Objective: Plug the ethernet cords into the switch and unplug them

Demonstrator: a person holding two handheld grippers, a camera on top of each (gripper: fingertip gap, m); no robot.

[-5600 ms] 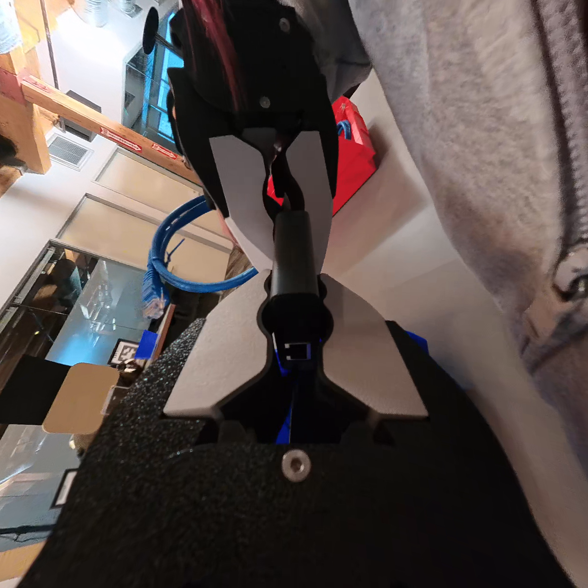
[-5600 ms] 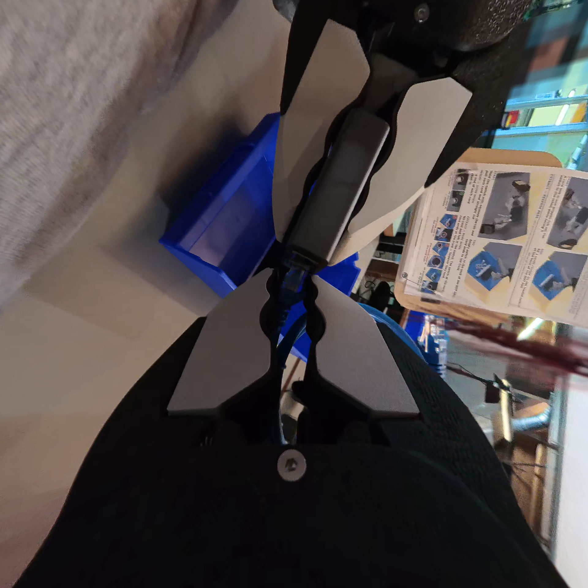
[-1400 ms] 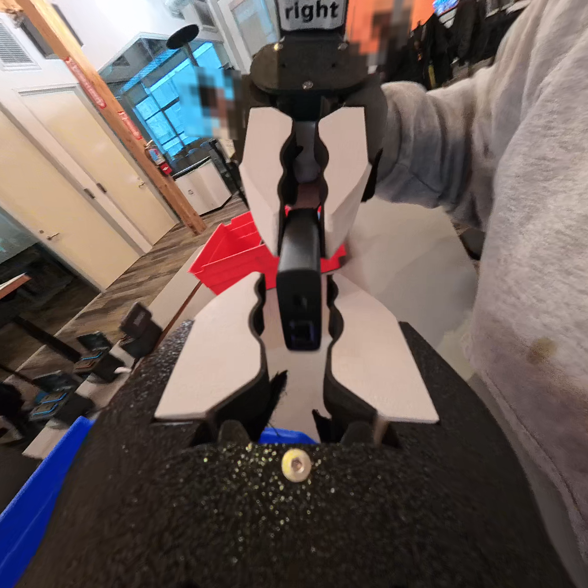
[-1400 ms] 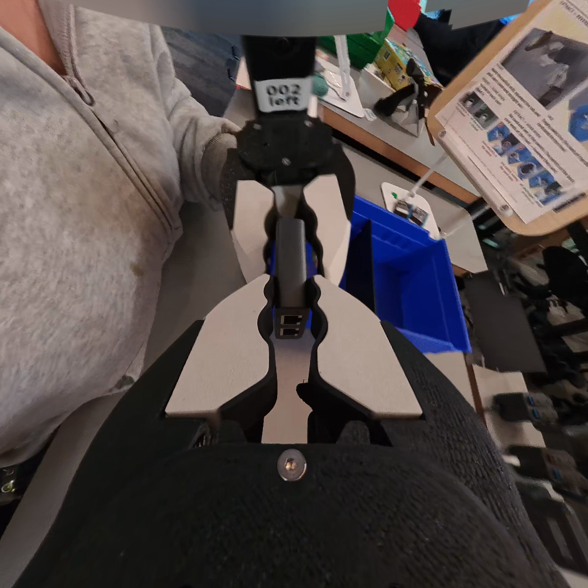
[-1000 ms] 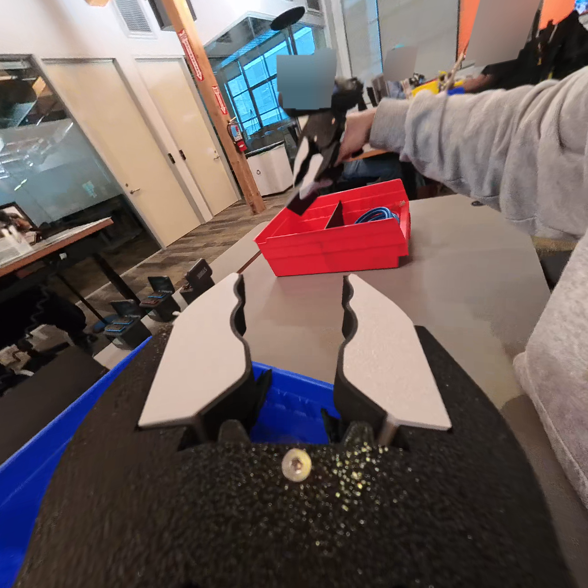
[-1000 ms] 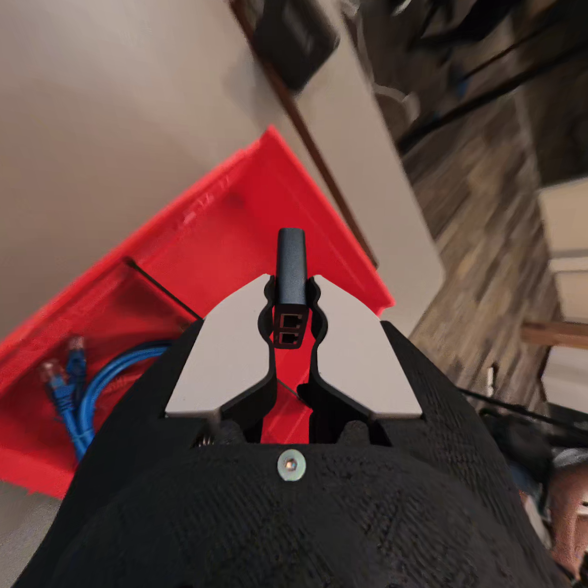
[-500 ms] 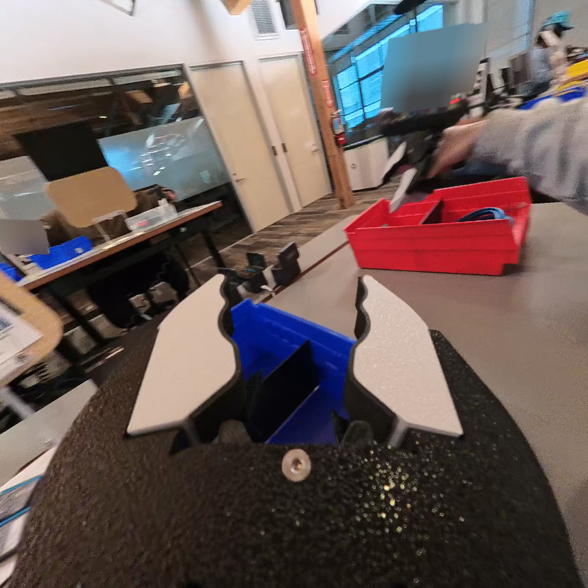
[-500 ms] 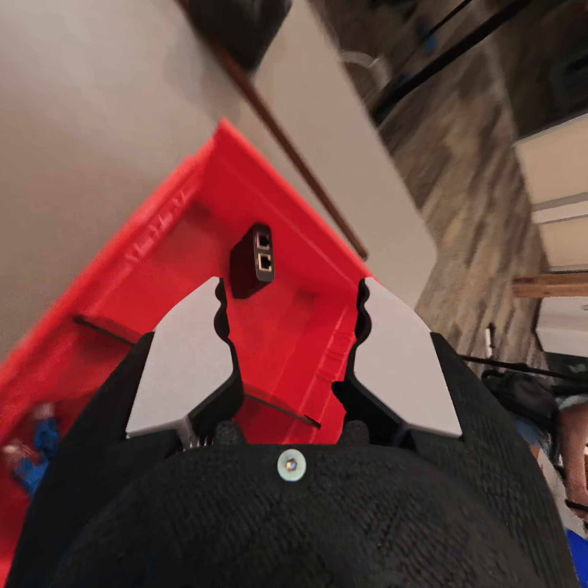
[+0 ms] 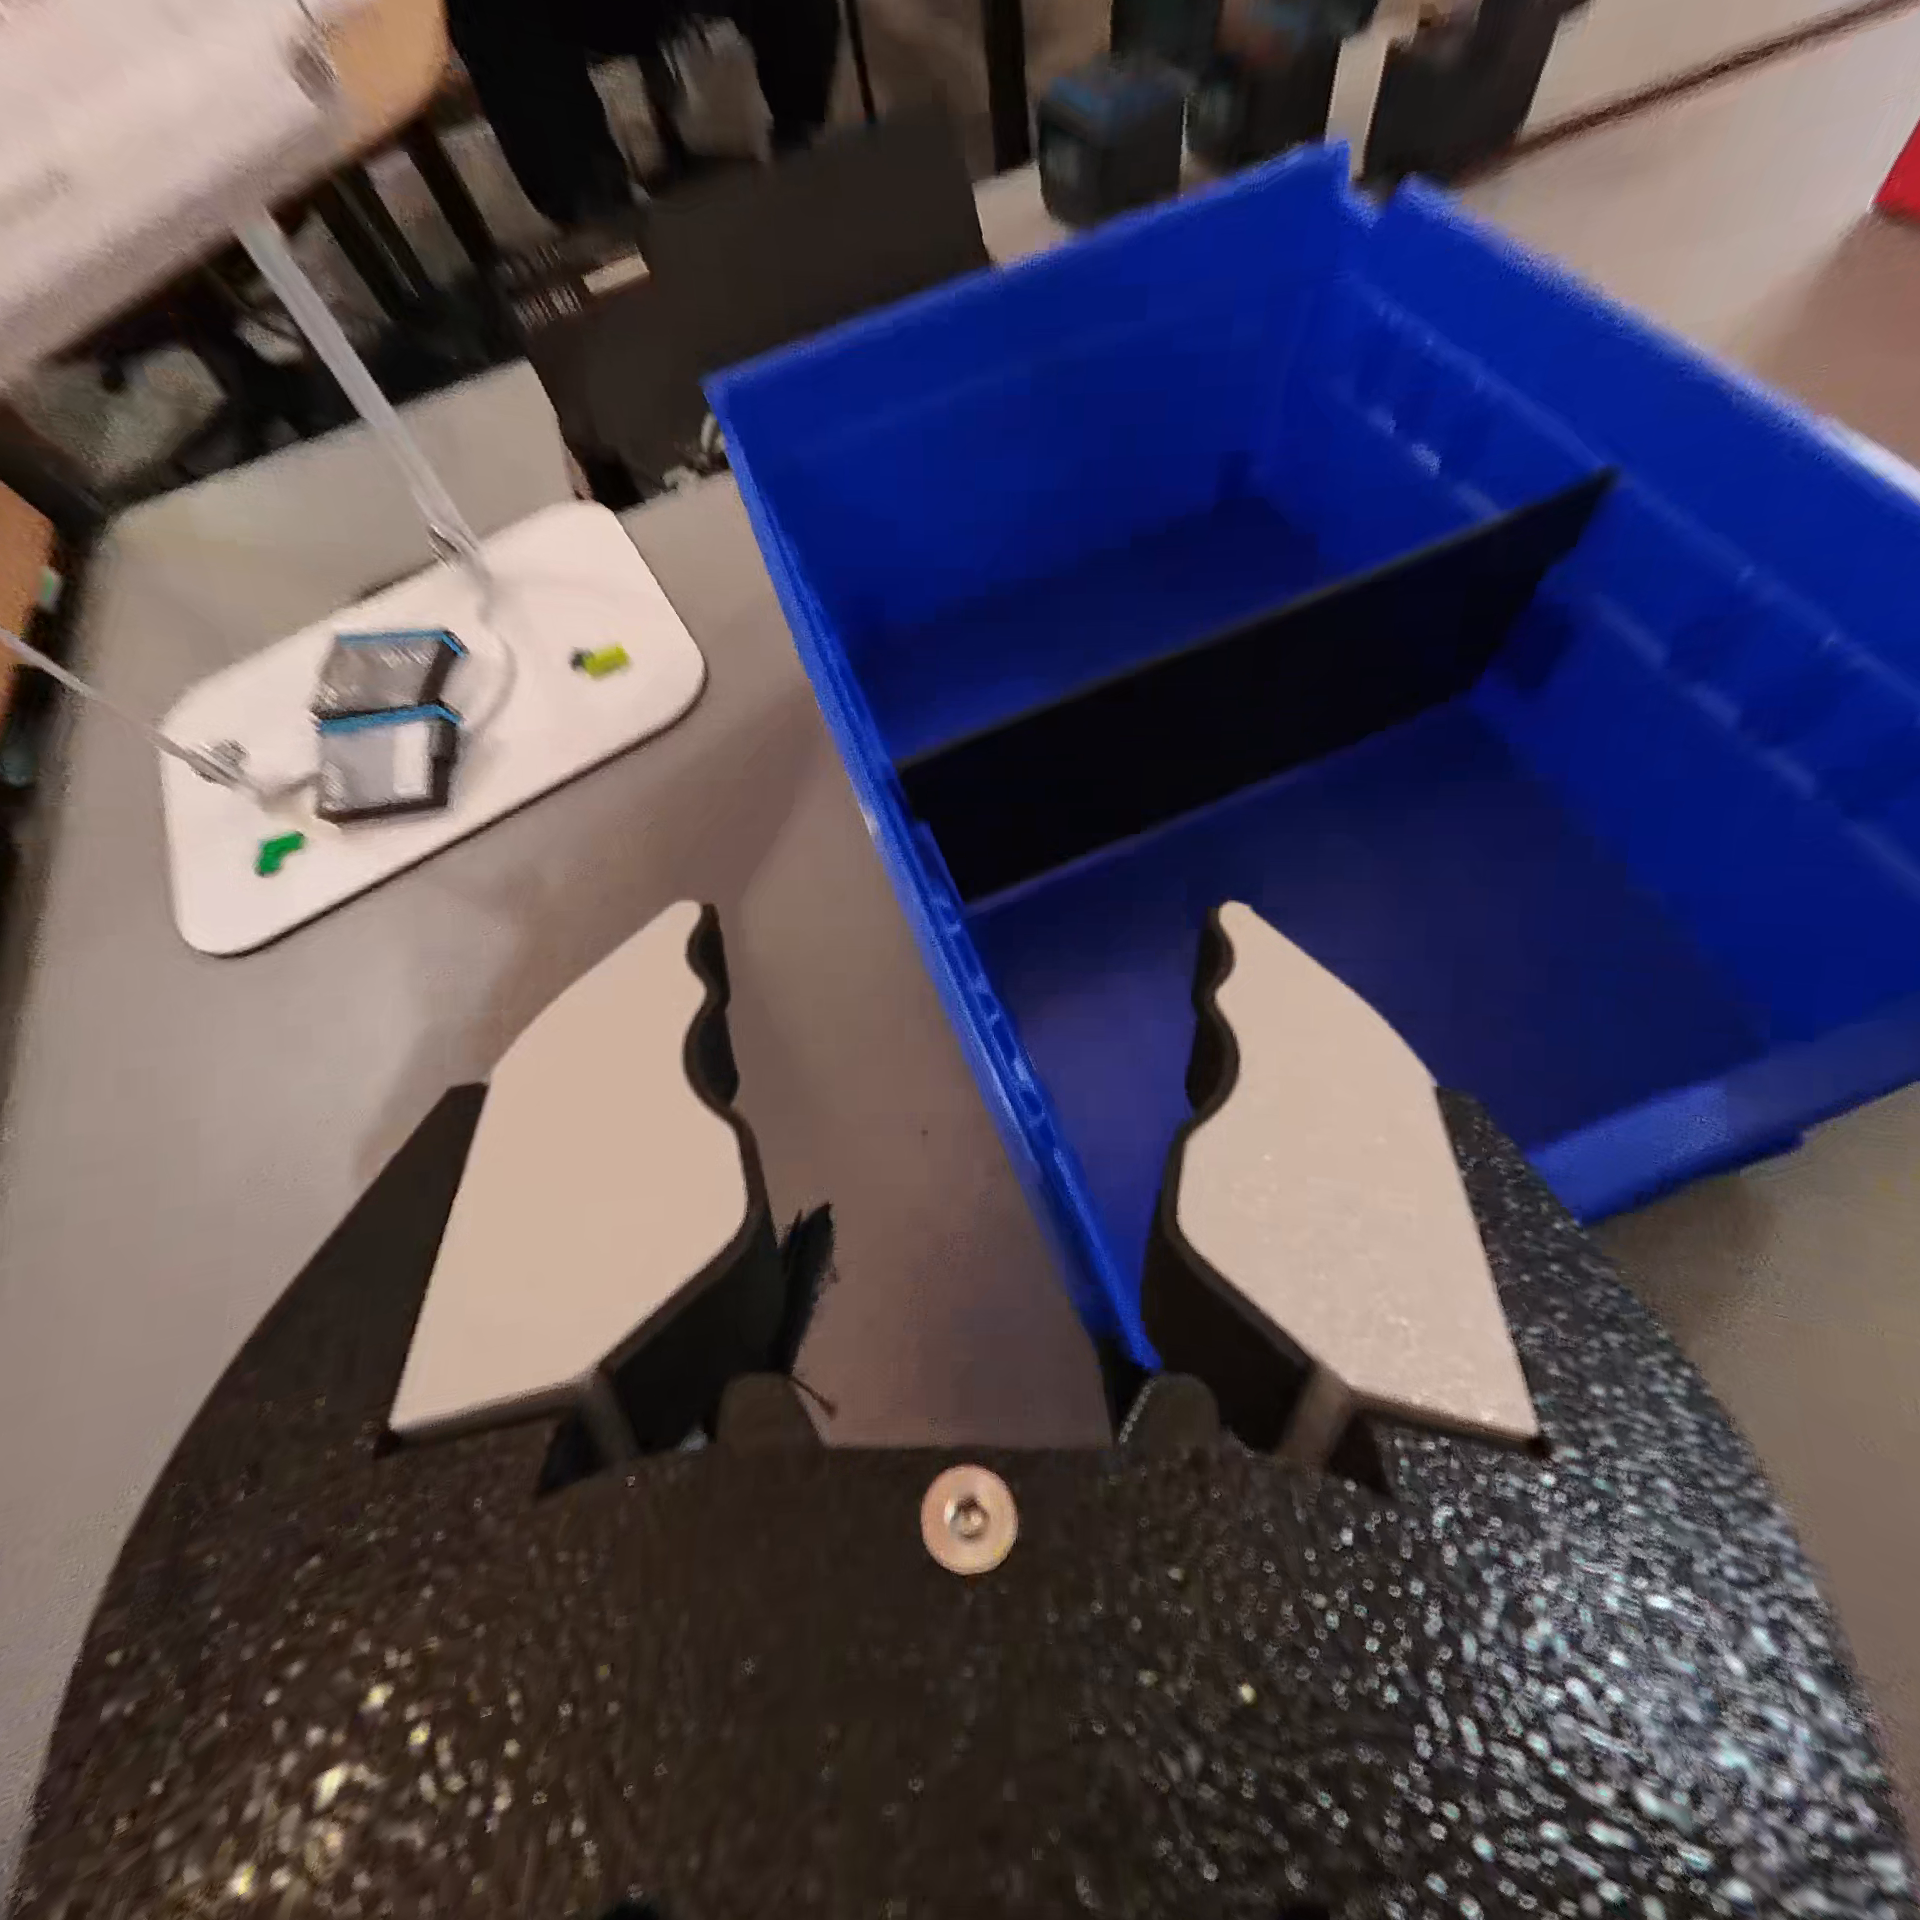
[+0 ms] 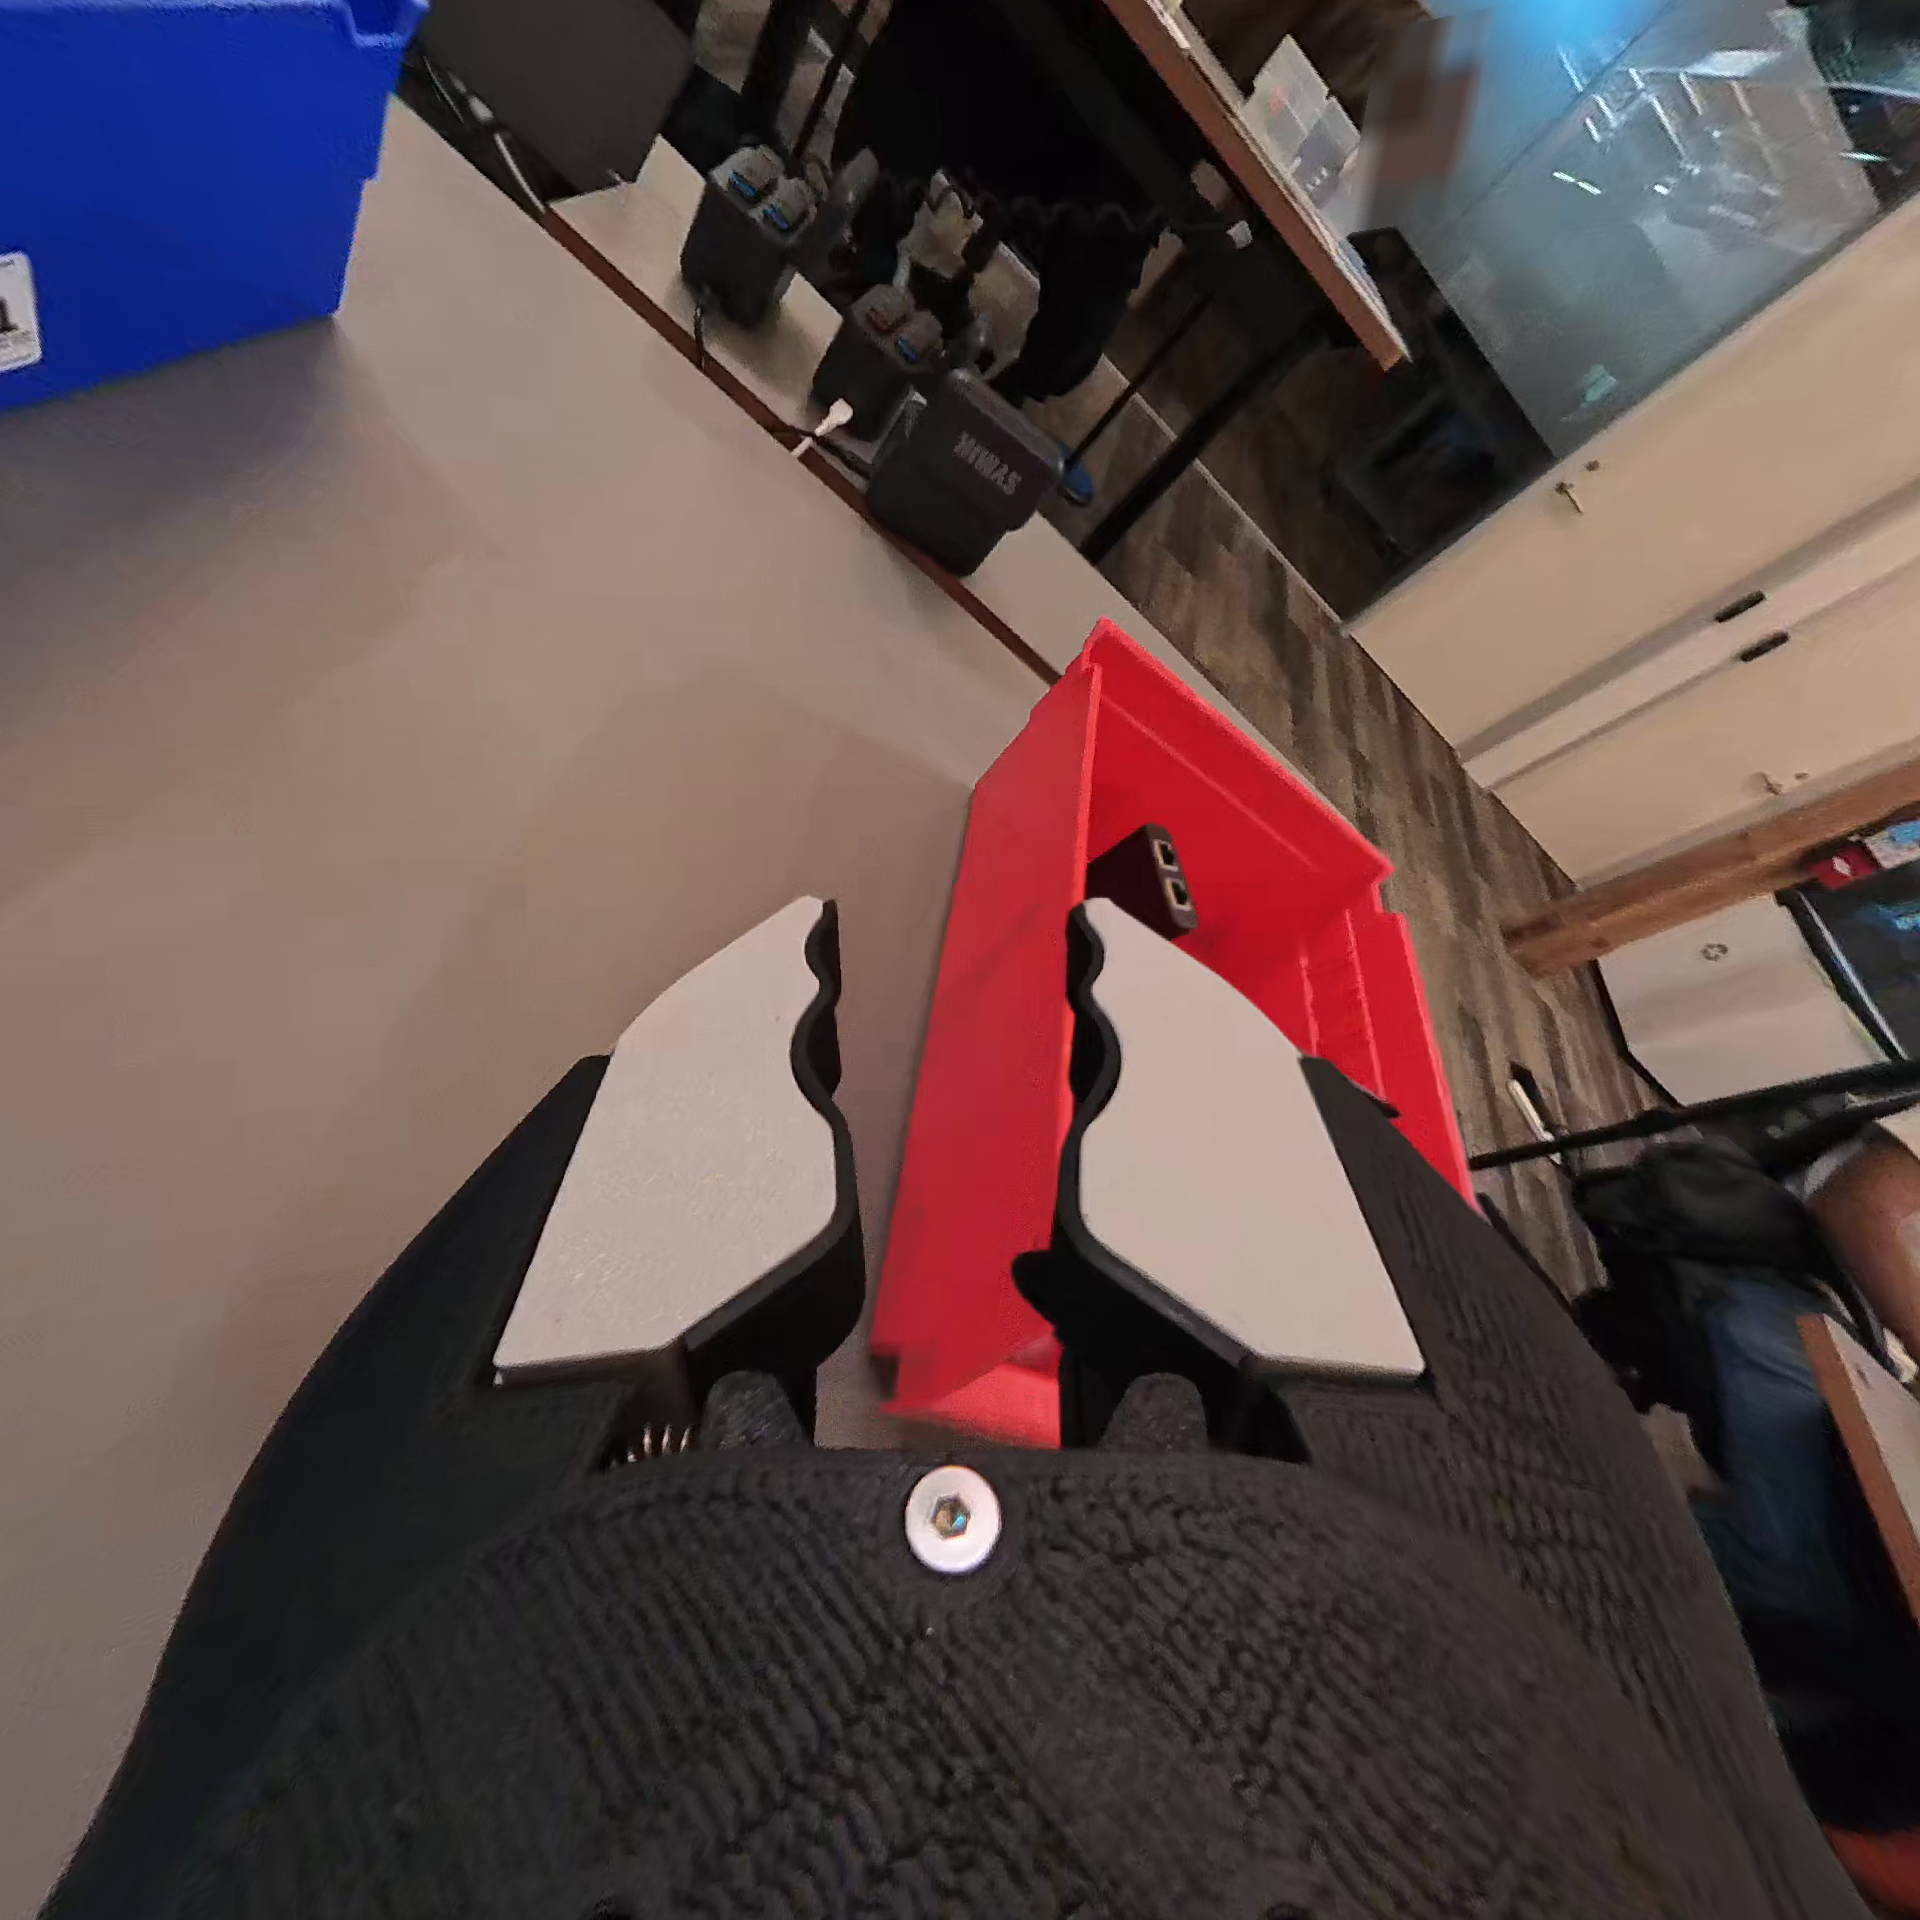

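My left gripper [image 9: 961, 940] is open and empty, hanging over the near left wall of a blue bin [image 9: 1039, 457]. A black divider [image 9: 1226, 707] splits the bin into two compartments; both look empty. My right gripper [image 10: 951, 940] is open and empty, just above the near wall of a red bin [image 10: 987, 1039]. A small black adapter with two ports [image 10: 1148, 878] lies inside the red bin's far compartment, past my right finger. The blue bin [image 10: 177, 177] also shows at the top left of the right wrist view.
Both bins stand on a grey table [image 9: 187, 1081]. A white board [image 9: 582, 592] with two small black-and-blue devices [image 9: 390, 732], green bits and a clear stand lies left of the blue bin. Black chargers [image 10: 961, 473] line the table's far edge. A seated person [image 10: 1787, 1382] is at right. About 45 cm separates my left fingertips from my right.
My right gripper opened and dropped the black adapter into the red bin, then drew back. My left gripper swung left and tilted down over the blue bin.
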